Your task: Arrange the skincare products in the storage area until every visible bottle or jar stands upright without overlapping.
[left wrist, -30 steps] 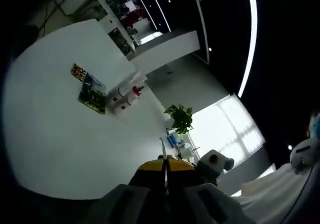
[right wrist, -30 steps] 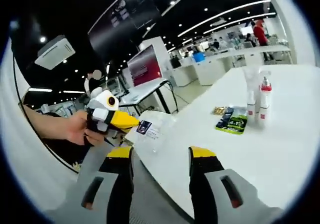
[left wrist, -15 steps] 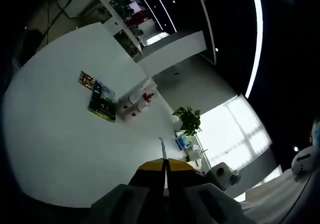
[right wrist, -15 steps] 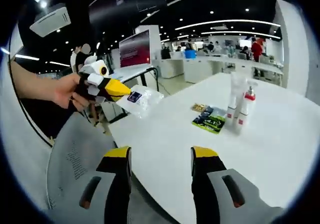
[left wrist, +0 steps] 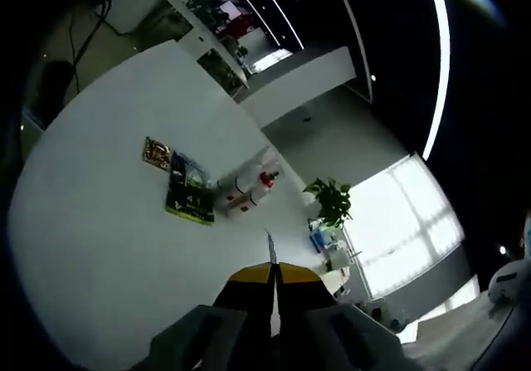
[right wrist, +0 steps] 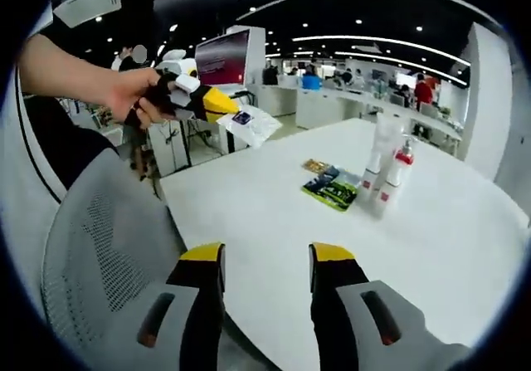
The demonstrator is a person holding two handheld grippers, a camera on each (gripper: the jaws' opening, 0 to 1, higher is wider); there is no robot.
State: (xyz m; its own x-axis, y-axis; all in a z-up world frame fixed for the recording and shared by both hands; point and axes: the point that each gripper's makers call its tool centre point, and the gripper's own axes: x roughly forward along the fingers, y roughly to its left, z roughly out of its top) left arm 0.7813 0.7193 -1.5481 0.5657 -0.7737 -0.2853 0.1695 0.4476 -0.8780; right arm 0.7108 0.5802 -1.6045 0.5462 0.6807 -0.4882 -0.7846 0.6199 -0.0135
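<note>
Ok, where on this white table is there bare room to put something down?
The table is bare between its near edge and the green packet, and again right of the bottles. It is crowded only where the packets and the upright bottles sit together. The left gripper holds a clear bag above the far edge.

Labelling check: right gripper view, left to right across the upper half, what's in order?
Left gripper holding a clear packet → small gold sachet → green packets → white tube → red-capped bottle.
</note>
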